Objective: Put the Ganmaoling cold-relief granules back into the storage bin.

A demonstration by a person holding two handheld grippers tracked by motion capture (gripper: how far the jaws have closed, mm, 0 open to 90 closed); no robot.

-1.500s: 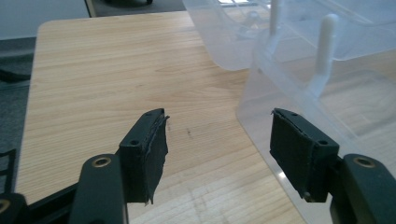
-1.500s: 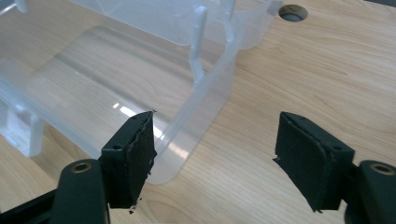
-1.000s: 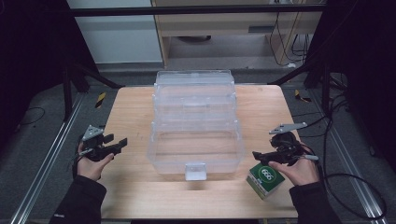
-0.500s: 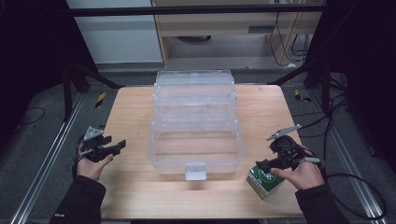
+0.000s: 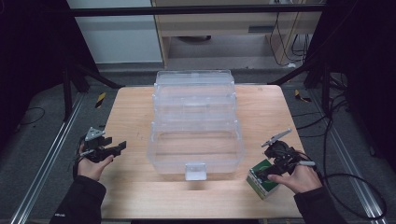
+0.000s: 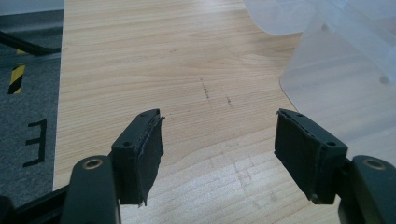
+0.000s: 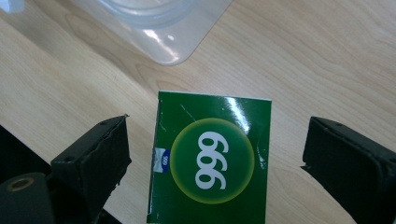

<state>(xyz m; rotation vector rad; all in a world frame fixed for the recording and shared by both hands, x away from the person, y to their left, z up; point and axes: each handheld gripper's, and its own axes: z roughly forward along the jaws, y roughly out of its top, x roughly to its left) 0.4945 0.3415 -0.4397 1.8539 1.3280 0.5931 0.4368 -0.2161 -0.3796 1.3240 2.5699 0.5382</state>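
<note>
A glossy green carton [image 7: 210,163] marked 999 lies at the near right corner of the pale wooden table [image 5: 130,112]. The right gripper [image 5: 270,173] has just been opening, fingers spread either side of it. The clear stepped plastic bin [image 5: 196,126] sits mid-table, holding nothing. The left gripper [image 5: 119,148] has its fingers spread over bare wood

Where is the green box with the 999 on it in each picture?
High view: the green box sits low right on the table, under the right gripper.
Left gripper view: not in it.
Right gripper view: bottom middle, between the open fingers.
Shared landmark: the clear plastic bin.
</note>
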